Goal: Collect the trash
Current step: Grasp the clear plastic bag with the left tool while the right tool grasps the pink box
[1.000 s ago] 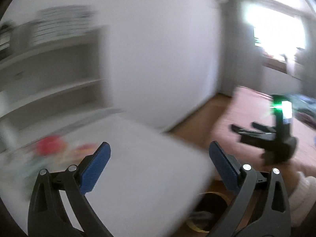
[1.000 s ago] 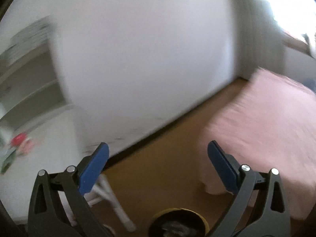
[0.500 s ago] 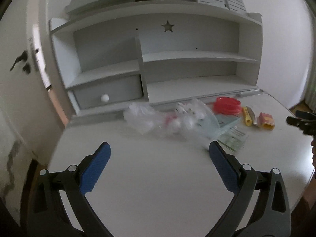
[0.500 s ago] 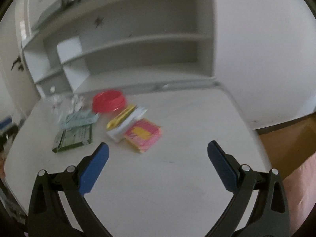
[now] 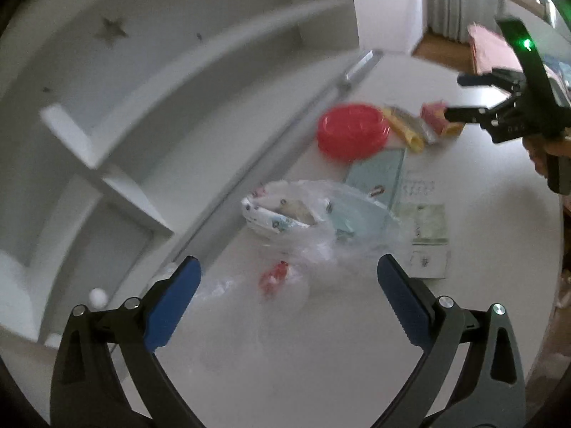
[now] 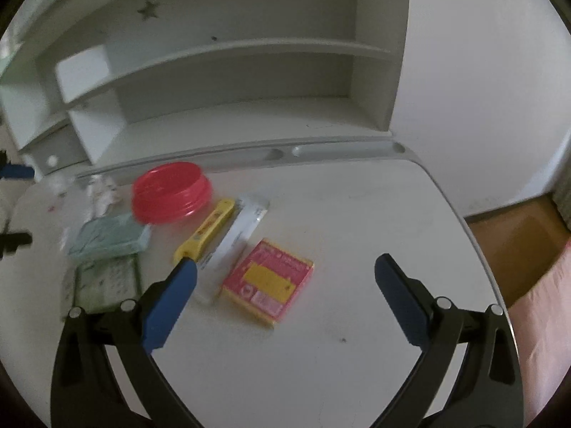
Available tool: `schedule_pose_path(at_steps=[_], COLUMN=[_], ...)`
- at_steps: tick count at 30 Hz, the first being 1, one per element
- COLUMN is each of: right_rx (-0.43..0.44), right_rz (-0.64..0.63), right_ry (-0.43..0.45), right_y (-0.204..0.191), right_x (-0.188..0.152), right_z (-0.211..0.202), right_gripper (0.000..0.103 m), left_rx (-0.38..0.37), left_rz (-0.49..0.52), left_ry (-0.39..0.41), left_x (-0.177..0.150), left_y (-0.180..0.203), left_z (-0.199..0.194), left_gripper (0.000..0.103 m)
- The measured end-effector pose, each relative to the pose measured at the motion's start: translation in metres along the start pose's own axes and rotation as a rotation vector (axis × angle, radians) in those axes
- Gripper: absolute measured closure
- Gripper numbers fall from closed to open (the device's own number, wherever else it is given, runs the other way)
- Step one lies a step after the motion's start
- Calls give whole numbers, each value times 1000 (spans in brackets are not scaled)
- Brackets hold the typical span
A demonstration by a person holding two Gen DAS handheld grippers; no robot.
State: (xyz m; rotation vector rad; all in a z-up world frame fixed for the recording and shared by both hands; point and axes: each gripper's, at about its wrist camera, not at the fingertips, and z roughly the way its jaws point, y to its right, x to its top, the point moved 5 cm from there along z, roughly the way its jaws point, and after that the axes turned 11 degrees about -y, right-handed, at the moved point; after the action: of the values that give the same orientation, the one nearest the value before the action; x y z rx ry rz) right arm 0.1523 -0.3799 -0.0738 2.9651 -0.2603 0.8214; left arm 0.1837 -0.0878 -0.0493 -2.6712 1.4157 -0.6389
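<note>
A white table [image 6: 357, 232] stands against a white shelf unit [image 6: 232, 71] with a small star on its back panel, and the trash lies in a loose row along the table's far part. At the left end is a crumpled clear plastic bag [image 5: 321, 235] with a printed wrapper [image 5: 271, 214] tucked at its edge and a small red scrap [image 5: 273, 276] just beside it. Further along are a pale green packet [image 6: 110, 240], a green printed leaflet [image 6: 107, 281], a stack of red plastic plates [image 6: 171, 192], a yellow wrapper [image 6: 208, 230] and a pink and yellow box [image 6: 269, 280].

The plastic bag looks very light, soft and slippery; I think it is best to pinch it at a bunched fold, not at a flat part. The box looks light but stiff, and can probably be taken across its two opposite sides. The leaflet lies flat on the table and may be hard to lift from the surface.

The left gripper [image 5: 285, 278] hovers over the plastic bag with its jaws wide apart, holding nothing. The right gripper [image 6: 285, 278] is above the pink and yellow box, its jaws also wide and empty, one on each side of the box in the wrist view; they do not seem to touch it.
</note>
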Motion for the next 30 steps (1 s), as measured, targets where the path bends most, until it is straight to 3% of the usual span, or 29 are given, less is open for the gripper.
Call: schedule_pose_path(at_steps=[5,9,11,13,15,20,23,24,25,26,29,30], right_rx=[-98,-117,-93,-111,-130,-33,-36,-27,-17,1,34,43], right_rz=[-27,-29,-32,-36,-39,-11,-26,-35,-43,-50,-81,-97], right_ry=[-38,-55,-67,-67,-69,-123,-123,-124,-126,-131,-135,-136], right_y=[-7,7,18,28,39,48,45,42,40,39,38,37], right_x=[7,6,3,0,-4,-13,-9,-8,-7,-7,-7,-7], right_z=[25,28,27,25,23,31,34,35,36,37,39,39], right_gripper=[6,6,6,6,6,6,6,6,6,6,6,7], left_rx=[-3,-16,-57,-133,-162,-1,-18,-28,-41,-68,-47,-45], left_rz=[-38,-89,-134,-173,-172,-254,-350,-378,-404,-436,-519,-540], left_ry=[-59,-76,-79,-70,-55,-40,-28,-35,-34,-8,30,52], left_x=[-1,-15,-25,-34,-39,-48,-46,-47,-47,-48,-55,-58], left_y=[-3,1,4,12,23,25,16,14,11,6,-3,-4], left_z=[37,49,50,45,39,32,33,35,38,39,37,36], left_gripper=[6,6,7,7,6,6,8,11,37,48,66,66])
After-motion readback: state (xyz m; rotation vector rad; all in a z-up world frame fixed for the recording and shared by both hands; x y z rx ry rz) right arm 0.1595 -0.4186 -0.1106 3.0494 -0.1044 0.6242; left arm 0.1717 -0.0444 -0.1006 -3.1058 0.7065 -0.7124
